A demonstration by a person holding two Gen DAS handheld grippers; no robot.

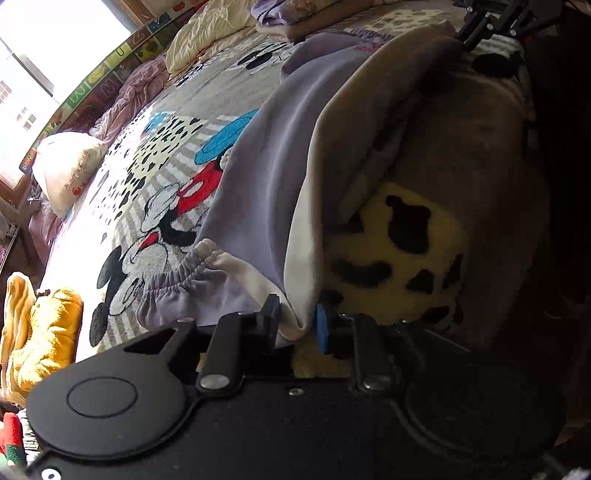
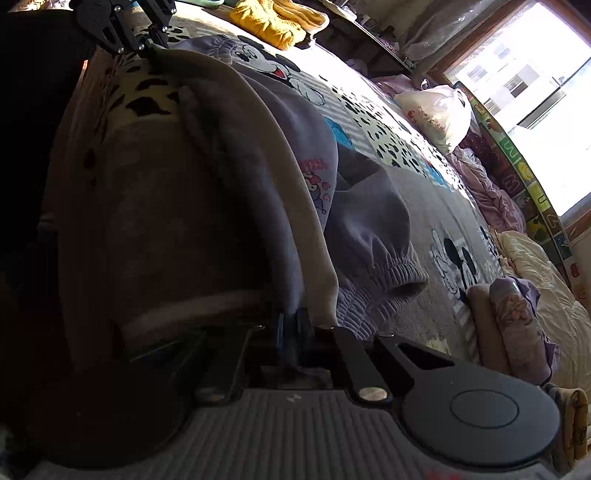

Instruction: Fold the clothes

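A lilac sweatshirt [image 1: 273,147] with a pale inner lining is stretched between both grippers over the cartoon-print bed blanket [image 1: 166,166]. My left gripper [image 1: 295,321] is shut on one end of its folded edge. My right gripper [image 2: 295,328] is shut on the other end; it also shows in the left wrist view [image 1: 484,26] at the top right. The left gripper appears in the right wrist view [image 2: 147,40] at the top left. The sweatshirt [image 2: 295,140] shows a small pink print, and its elastic cuff [image 2: 391,269] hangs onto the blanket [image 2: 443,206].
A yellow garment [image 1: 44,332] lies at one bed edge, also in the right wrist view [image 2: 277,18]. A folded lilac garment [image 2: 517,325] sits on the blanket. A white plastic bag [image 1: 70,166], pink bedding [image 1: 129,96] and a cream quilt [image 1: 207,37] lie by the window side.
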